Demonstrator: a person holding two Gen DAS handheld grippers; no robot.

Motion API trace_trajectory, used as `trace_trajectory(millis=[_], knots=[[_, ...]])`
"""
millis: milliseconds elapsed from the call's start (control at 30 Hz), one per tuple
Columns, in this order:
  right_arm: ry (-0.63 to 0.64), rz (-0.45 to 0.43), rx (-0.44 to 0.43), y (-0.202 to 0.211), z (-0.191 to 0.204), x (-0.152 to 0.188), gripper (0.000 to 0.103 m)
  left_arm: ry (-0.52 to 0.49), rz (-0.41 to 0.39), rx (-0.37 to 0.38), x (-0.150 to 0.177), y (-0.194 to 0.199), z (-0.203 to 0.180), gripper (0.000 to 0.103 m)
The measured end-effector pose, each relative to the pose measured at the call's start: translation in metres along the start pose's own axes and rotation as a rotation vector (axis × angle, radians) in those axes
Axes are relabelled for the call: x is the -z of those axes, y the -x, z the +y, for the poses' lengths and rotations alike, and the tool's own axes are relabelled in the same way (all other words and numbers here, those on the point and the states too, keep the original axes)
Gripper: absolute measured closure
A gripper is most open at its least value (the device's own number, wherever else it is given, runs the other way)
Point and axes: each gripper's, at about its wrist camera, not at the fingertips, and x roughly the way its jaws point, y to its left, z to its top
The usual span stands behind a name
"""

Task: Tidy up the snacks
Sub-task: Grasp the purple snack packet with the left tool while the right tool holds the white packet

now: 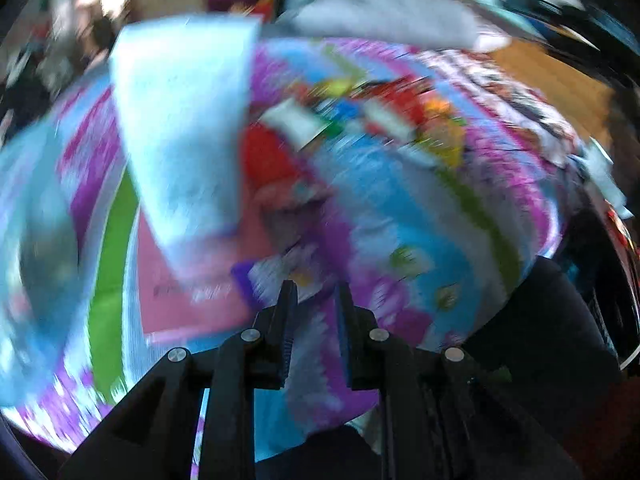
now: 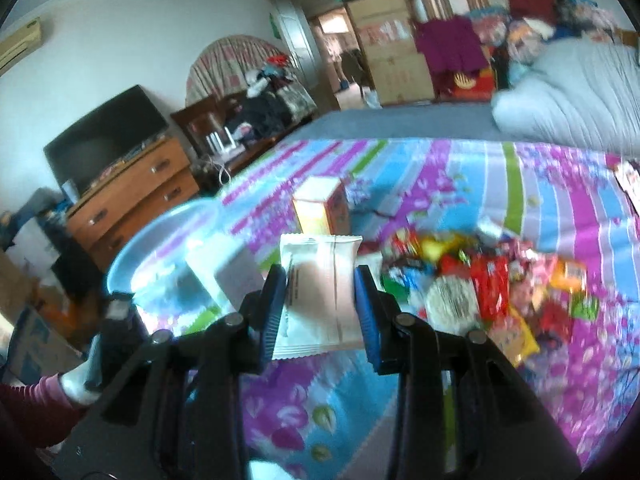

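My right gripper (image 2: 320, 276) is shut on a white snack packet (image 2: 318, 292), held above the striped bedspread (image 2: 540, 200). A pile of colourful snack packets (image 2: 480, 280) lies to its right. A pale blue tray (image 2: 160, 248) sits to the left with a white box (image 2: 224, 272) on it. A yellow-pink carton (image 2: 322, 210) stands behind. The left wrist view is badly blurred: my left gripper (image 1: 316, 292) has a narrow gap between its fingers, with nothing seen in it. A pale blue box (image 1: 180, 132), a pink packet (image 1: 188, 292) and snacks (image 1: 380, 112) lie ahead.
A grey duvet (image 2: 580, 96) lies at the far right of the bed. A wooden dresser (image 2: 128, 200) with a television (image 2: 104, 136) stands left of the bed. Cardboard boxes (image 2: 388, 44) are stacked by the far wall.
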Motion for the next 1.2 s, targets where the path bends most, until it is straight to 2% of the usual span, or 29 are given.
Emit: trace_trajectory(millis=[67,167,233,267,300,333,367,400,433,500,600,700,767,967,1033,1200], knots=[[-0.029,0.018,0.005,-0.001,-0.009,0.01,0.067,0.058,0.024,0.003,0.004,-0.01,0.008,0.085],[-0.061,0.036,0.006,-0.004,-0.02,0.019,0.067,0.079,0.057,-0.019,0.005,-0.03,0.004,0.084],[-0.067,0.043,0.006,-0.007,-0.022,0.021,0.067,0.081,0.042,-0.035,0.002,-0.043,-0.007,0.073],[-0.068,0.046,0.005,-0.007,-0.023,0.023,0.067,0.078,0.03,-0.008,0.0,-0.047,-0.014,0.072],[-0.067,0.046,0.006,-0.007,-0.024,0.024,0.067,0.061,0.034,0.089,-0.002,-0.05,-0.026,0.072],[-0.065,0.045,0.011,-0.007,-0.025,0.025,0.067,0.026,0.046,0.265,-0.003,-0.05,-0.045,0.072],[-0.065,0.04,0.018,-0.004,-0.027,0.026,0.067,-0.013,0.043,0.336,-0.003,-0.047,-0.06,0.07],[-0.07,0.035,0.018,-0.002,-0.03,0.027,0.067,-0.06,0.035,0.342,-0.002,-0.044,-0.072,0.069],[-0.076,0.027,0.019,0.001,-0.033,0.027,0.067,-0.085,0.033,0.31,0.0,-0.043,-0.079,0.069],[-0.089,0.019,0.024,0.006,-0.041,0.03,0.067,-0.061,0.028,0.258,0.002,-0.044,-0.073,0.069],[-0.108,0.021,0.026,0.009,-0.05,0.036,0.067,-0.14,-0.009,0.11,0.003,-0.034,-0.066,0.068],[-0.131,0.03,0.016,0.009,-0.058,0.045,0.067,-0.243,-0.057,-0.002,0.005,-0.022,-0.055,0.045],[-0.149,0.039,0.006,0.005,-0.061,0.052,0.067,-0.331,-0.05,-0.072,0.0,-0.027,-0.05,0.041],[-0.168,0.046,-0.01,0.0,-0.066,0.06,0.067,-0.553,0.027,-0.167,0.0,-0.053,-0.05,0.037],[-0.171,0.046,-0.011,-0.001,-0.067,0.061,0.067,-0.57,0.038,-0.168,-0.002,-0.06,-0.049,0.036],[-0.17,0.058,-0.018,-0.008,-0.068,0.063,0.067,-0.537,0.05,-0.193,-0.009,-0.078,-0.042,0.036]])
